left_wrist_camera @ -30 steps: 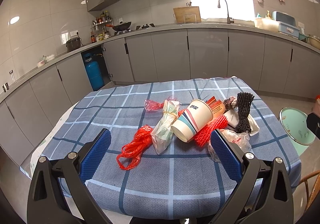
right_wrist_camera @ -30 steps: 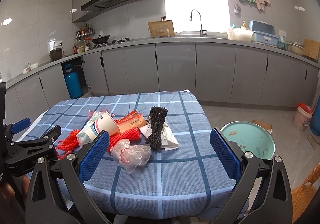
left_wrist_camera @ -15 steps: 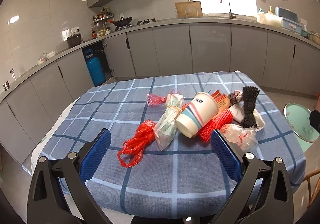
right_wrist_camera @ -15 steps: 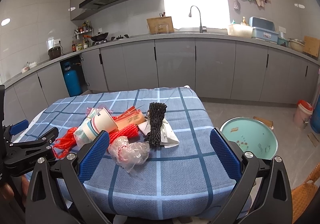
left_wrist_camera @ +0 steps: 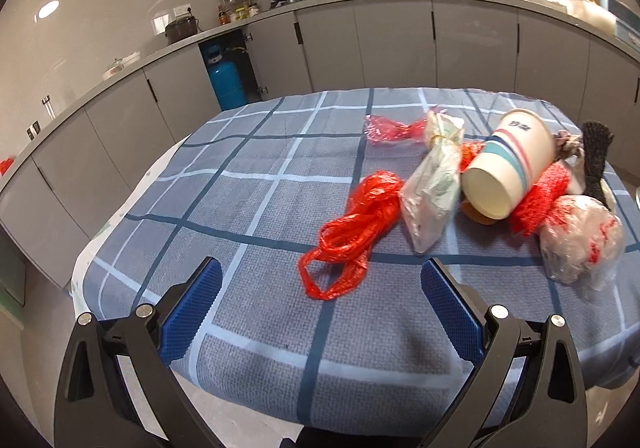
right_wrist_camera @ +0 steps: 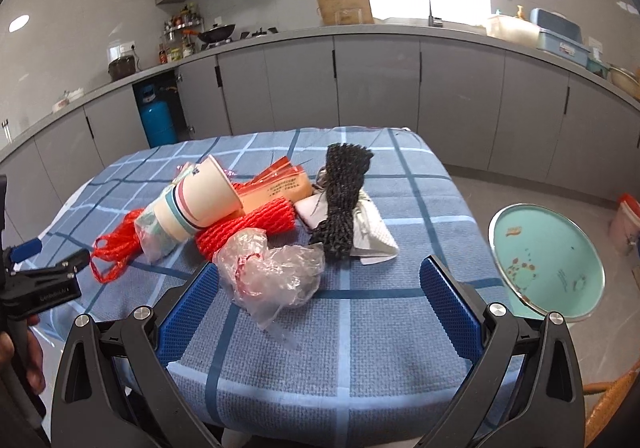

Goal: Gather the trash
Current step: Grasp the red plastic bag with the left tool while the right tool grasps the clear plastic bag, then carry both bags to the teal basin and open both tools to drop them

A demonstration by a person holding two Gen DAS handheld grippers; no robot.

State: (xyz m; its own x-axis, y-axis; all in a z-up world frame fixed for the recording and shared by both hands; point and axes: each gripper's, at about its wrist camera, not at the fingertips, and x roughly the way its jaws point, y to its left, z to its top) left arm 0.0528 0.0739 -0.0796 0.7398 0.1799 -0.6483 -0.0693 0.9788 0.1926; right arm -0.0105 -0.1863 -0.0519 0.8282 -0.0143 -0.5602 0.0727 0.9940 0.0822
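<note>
A heap of trash lies on the right half of a table (left_wrist_camera: 248, 208) covered in a blue checked cloth: a tangled red plastic string bag (left_wrist_camera: 352, 232), a knotted clear plastic bag with greenish contents (left_wrist_camera: 432, 188), a striped paper cup tipped on its side (left_wrist_camera: 508, 172), a roll of red foam netting (right_wrist_camera: 248, 232), a crumpled clear plastic bag with red print (right_wrist_camera: 272, 272), a bundle of black mesh (right_wrist_camera: 344, 196), an orange printed packet (right_wrist_camera: 280, 188) and a white paper napkin (right_wrist_camera: 372, 236). The pieces touch or overlap one another; the cup rests on the netting and the knotted bag.

The left tool (left_wrist_camera: 320, 304) hangs low over the near edge of the table, its blue-padded fingers spread wide and empty, with the red string bag just ahead and roughly between them. The right tool (right_wrist_camera: 320, 296) is likewise spread and empty, with the crumpled clear bag lying near its left finger. A round pale green basin (right_wrist_camera: 548, 260) sits beside the table on the right, below table level, and appears the likely receptacle.

Collection appears to be only starting, with nothing yet lifted. The next move likely calls for either tool to drop over its nearest soft piece and close. The thin film may slip, and the cup may roll if nudged.
</note>
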